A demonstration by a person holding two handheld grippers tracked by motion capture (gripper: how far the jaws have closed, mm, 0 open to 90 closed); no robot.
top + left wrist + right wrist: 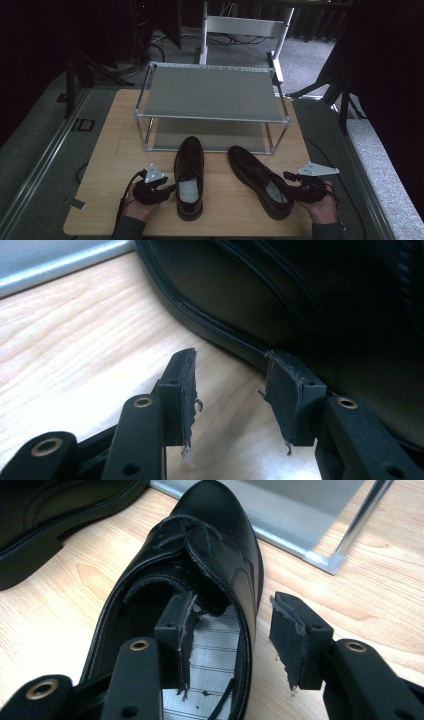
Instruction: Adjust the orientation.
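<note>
High view: two black shoes on the wooden table (100,160), near side, in front of a two-tier metal rack (210,92) whose shelves carry nothing. Left shoe (189,175) points straight at the rack, toe close to the lower shelf. Right shoe (260,179) lies angled, toe toward far left, heel toward near right.

Left gripper (167,190) sits at the left shoe's left flank, near its heel. Left gripper view: jaws spread, released, nothing between them but bare wood; the shoe's (300,300) sole edge runs just past the right-hand pad, whether touching I cannot tell.

Right gripper (289,187) is at the right shoe's heel end. Right gripper view: jaws apart, straddling the shoe's (215,545) side wall; one pad (182,630) is inside the opening over the pale insole (215,670), the other outside above the table. Not clenched on the wall. Lace end lies inside the shoe.
</note>
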